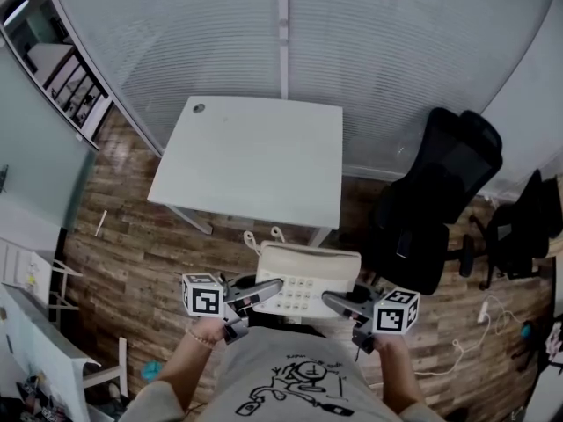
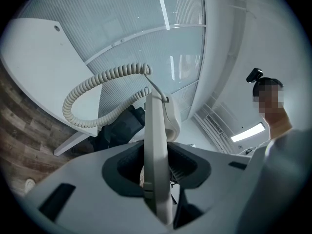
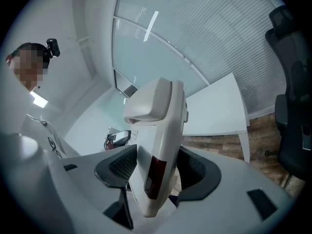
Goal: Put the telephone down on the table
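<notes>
Cream telephone, edges pinched by left claw and right claw, hangs short of the table.

One telephone; one coiled cord; one table; two sets of tongs, left tongs and right tongs; two black chairs, near chair and far chair.

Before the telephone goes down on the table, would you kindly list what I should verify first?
1. Left gripper clamped on the telephone: ok.
2. Right gripper clamped on its other side: ok.
3. Table top bare where it would land: ok.
4. Telephone over the table: not ok, it hangs short of the near edge.
5. Coiled cord free of snags: cannot tell.
</notes>
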